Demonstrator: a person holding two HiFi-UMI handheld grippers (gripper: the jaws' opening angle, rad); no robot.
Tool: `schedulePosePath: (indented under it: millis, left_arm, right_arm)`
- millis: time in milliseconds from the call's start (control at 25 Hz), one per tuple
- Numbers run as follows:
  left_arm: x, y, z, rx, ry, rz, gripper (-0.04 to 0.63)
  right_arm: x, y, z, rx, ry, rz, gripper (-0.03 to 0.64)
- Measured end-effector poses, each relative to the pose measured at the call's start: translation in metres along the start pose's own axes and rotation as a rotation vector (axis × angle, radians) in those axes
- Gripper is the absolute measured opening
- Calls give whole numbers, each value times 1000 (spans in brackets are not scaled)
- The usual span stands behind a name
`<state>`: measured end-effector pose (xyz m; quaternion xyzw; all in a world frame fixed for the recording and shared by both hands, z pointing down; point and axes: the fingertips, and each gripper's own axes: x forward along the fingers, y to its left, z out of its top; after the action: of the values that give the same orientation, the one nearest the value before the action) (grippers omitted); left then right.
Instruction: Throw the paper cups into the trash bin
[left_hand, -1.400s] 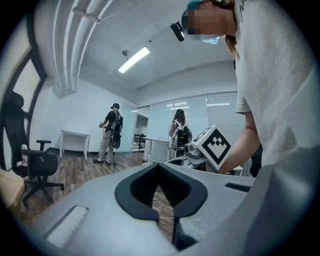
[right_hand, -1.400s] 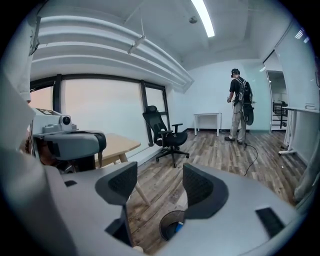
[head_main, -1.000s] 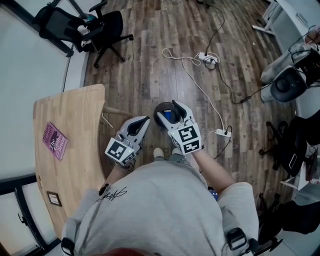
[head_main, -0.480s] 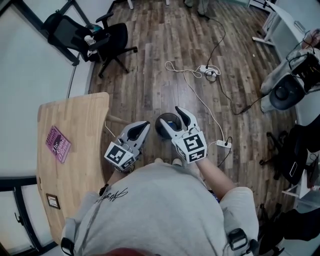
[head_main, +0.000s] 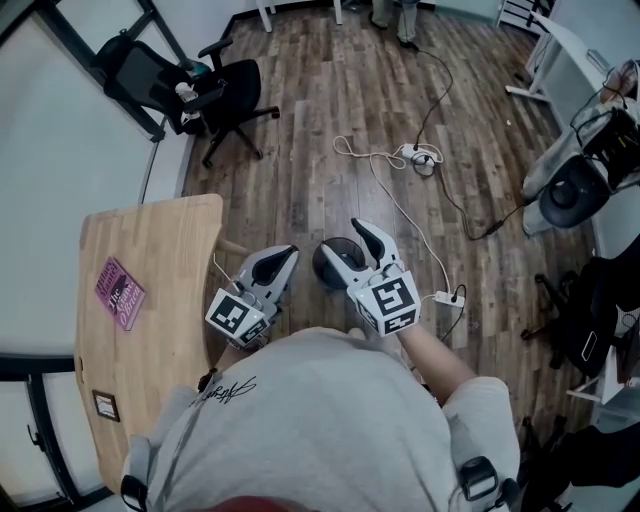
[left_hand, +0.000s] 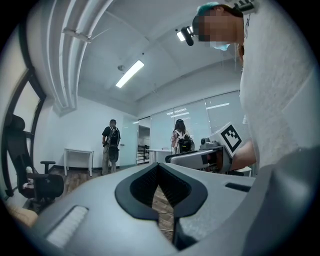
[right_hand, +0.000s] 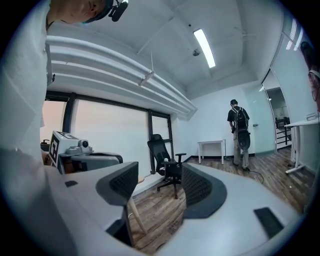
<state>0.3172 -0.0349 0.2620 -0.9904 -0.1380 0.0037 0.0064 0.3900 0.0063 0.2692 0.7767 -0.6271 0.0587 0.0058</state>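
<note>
Place: an office, one open workroom.
Seating: a black swivel chair (head_main: 225, 90) stands near the wall.
Desks: a wooden table (head_main: 150, 300) with a purple book (head_main: 120, 293) on it, and a small white desk (right_hand: 211, 145) against the far wall.
Floor: wood-look planks (head_main: 300, 150), with a white cable and power strip (head_main: 418, 155) lying across them.
Ceiling: strip lights (right_hand: 204, 47) and bare white ducts (right_hand: 110, 65).
Walls: tall windows (right_hand: 100, 132) on one side, glass partitions (left_hand: 200, 125) on another.
People: a person with a backpack (right_hand: 239, 125) stands by the white desk.
</note>
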Motion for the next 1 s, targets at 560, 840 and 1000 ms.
schedulePosePath:
  millis: [560, 840, 1000]
  left_arm:
    - [-1, 0, 7, 15, -24, 11, 3]
    - [-1, 0, 10, 19, -27, 13, 3]
    - [-3, 1, 10, 18, -28, 14, 3]
  right_arm:
    - [-6, 3, 5, 0, -33, -14, 126]
    - [-6, 5, 5, 14, -42, -10, 71]
    - [-4, 7, 5, 14, -41, -6, 57]
